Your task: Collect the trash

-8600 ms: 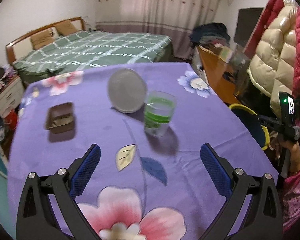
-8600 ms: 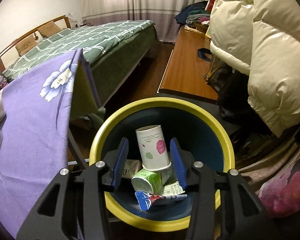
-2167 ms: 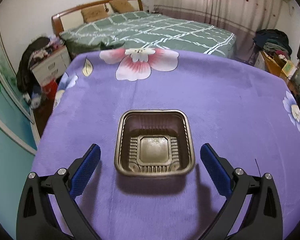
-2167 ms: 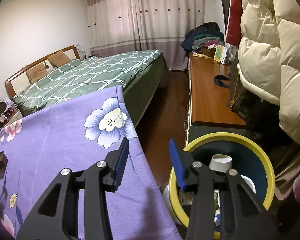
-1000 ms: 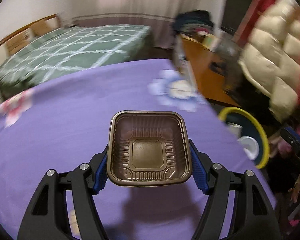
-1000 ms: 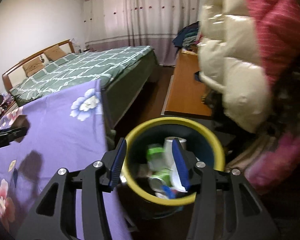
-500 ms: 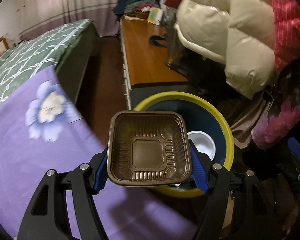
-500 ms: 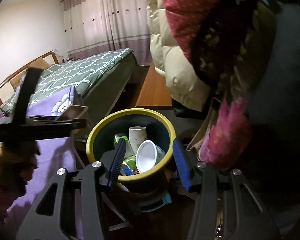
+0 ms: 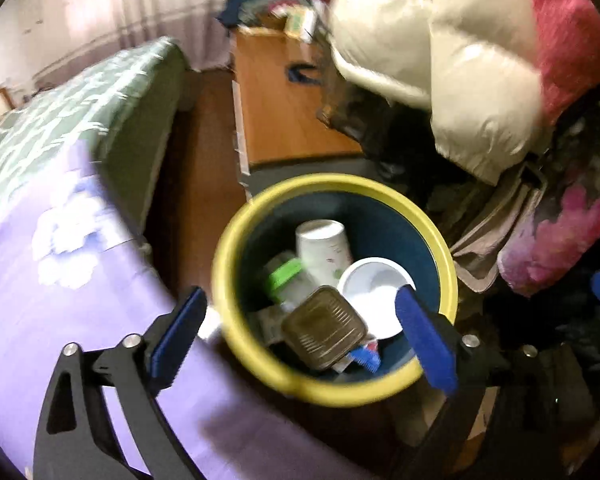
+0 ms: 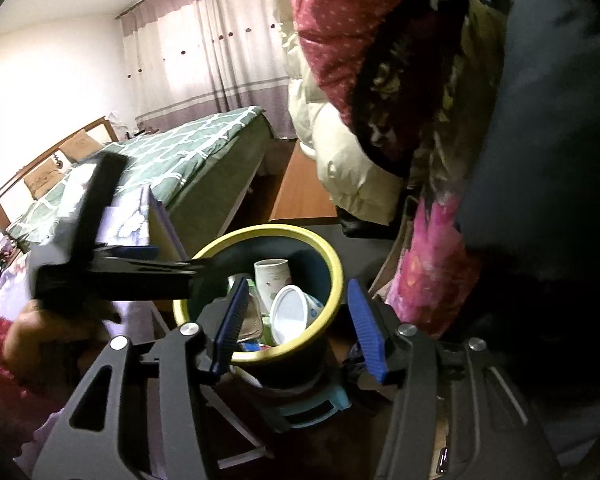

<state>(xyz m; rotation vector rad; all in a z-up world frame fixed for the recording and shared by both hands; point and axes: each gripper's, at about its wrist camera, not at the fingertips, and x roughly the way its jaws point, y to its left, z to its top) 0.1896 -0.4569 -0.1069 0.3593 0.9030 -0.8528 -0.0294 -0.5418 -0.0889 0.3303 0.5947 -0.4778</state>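
Observation:
A round bin with a yellow rim (image 9: 236, 236) and dark blue inside stands beside the table; it also shows in the right wrist view (image 10: 332, 256). The brown plastic tray (image 9: 324, 334) lies upside down inside it, on top of a paper cup (image 9: 324, 244), a white bowl (image 9: 376, 292) and a green-lidded cup (image 9: 286, 274). My left gripper (image 9: 300, 332) is open and empty above the bin. My right gripper (image 10: 296, 320) is open and empty, hovering near the bin's front rim. The left gripper's body (image 10: 112, 268) reaches over the bin from the left.
The purple flowered tablecloth (image 9: 40, 300) lies left of the bin. A green checked bed (image 10: 188, 152) is behind. A wooden bench (image 9: 284, 112) and hanging padded coats (image 9: 440, 72) crowd the right side. A blue stool (image 10: 316, 408) sits under the bin.
My left gripper has opened and let go of the brown tray, which has dropped into the bin and flipped over. The right gripper stays open near the bin.

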